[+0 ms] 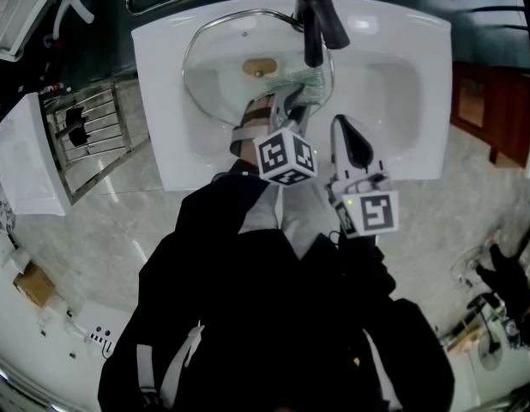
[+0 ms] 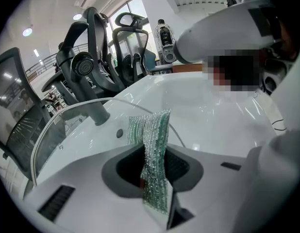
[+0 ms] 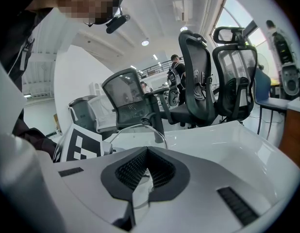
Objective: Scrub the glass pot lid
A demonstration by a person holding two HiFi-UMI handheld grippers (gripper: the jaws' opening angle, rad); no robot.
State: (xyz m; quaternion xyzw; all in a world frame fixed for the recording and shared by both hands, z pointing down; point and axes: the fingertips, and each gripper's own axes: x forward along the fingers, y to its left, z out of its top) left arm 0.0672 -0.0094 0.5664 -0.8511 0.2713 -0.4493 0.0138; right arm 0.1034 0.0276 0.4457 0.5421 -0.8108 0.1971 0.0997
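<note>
In a white ceramic sink (image 1: pixel 162 101), the round metal-rimmed glass pot lid (image 1: pixel 213 75) stands tilted in the basin below a black tap (image 1: pixel 321 15); the left gripper (image 2: pixel 152 166) is clamped on a green mesh scouring cloth (image 2: pixel 155 144) at the lid's glass; the right gripper (image 3: pixel 147 164), jaws drawn narrow, appears to pinch the lid's near rim; scrubbing looks under way, and the next stroke calls for steady holding.

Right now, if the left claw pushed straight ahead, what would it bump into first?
Probably the round clear glass pot lid, through its gripped green mesh scrub pad; depth unclear.
</note>
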